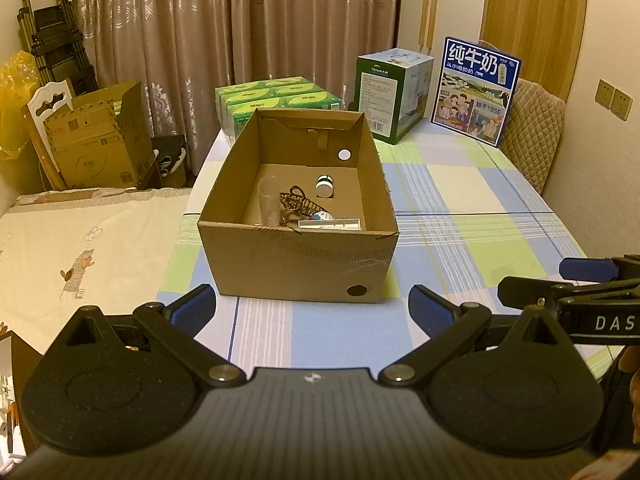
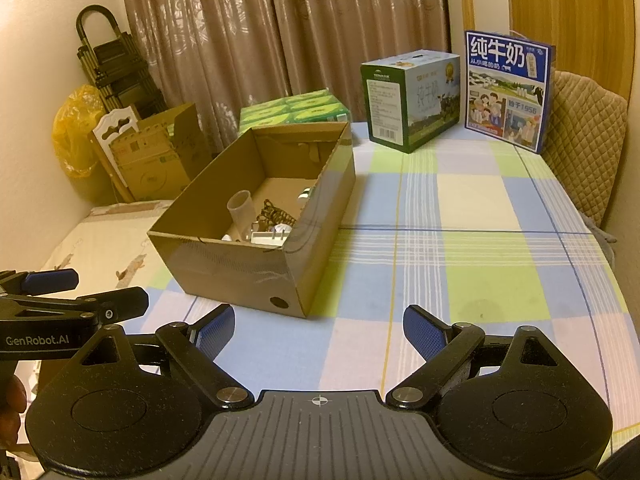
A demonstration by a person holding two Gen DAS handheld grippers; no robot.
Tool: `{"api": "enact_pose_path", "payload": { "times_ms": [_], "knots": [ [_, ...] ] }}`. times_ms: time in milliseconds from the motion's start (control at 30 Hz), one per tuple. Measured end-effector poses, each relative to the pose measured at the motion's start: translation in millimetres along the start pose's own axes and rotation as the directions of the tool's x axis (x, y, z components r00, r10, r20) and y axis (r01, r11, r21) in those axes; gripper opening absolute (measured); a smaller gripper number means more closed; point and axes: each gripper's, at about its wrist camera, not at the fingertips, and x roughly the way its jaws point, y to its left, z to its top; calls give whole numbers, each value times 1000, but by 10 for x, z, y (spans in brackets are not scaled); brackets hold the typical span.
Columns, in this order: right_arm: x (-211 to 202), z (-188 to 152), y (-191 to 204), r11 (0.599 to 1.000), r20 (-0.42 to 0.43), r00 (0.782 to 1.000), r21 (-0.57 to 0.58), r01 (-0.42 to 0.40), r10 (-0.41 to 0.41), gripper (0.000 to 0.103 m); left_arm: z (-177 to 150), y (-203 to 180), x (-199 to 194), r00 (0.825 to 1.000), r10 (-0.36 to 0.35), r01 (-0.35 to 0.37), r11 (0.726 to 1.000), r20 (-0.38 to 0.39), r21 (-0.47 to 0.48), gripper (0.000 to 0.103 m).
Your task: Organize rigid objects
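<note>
A table under a checked cloth point(image 2: 480, 208) of blue, green and cream fills the room's near side, with brown patterned curtains point(image 1: 240, 40) behind it and a wooden door point(image 2: 568, 20) at the far right. A quilted chair back point(image 2: 584, 148) stands at the table's right edge. On the cloth sits an open cardboard box point(image 1: 300, 264), holding a clear plastic cup point(image 1: 268, 200), a white jar with a green band point(image 1: 325, 187), a flat white item and a brown woven piece. Beyond it stand green tissue packs point(image 1: 276, 98), a green milk carton case point(image 2: 408, 100) and a blue milk case point(image 2: 506, 88). The left gripper point(image 1: 312, 308) and right gripper point(image 2: 318, 330) hover over bare cloth, fingers spread, holding nothing.
</note>
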Motion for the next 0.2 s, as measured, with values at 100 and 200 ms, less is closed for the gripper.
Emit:
{"api": "enact_pose_path", "payload": {
  "times_ms": [100, 200],
  "knots": [
    [-13, 2, -2, 1000, 2, 1000, 1, 7, -7, 89, -7, 11, -21, 1000, -10, 10, 1000, 13, -6, 101],
    [-44, 6, -3, 1000, 9, 1000, 2, 15, -15, 89, -10, 28, -35, 999, -25, 26, 1000, 23, -17, 101]
  ]
}}
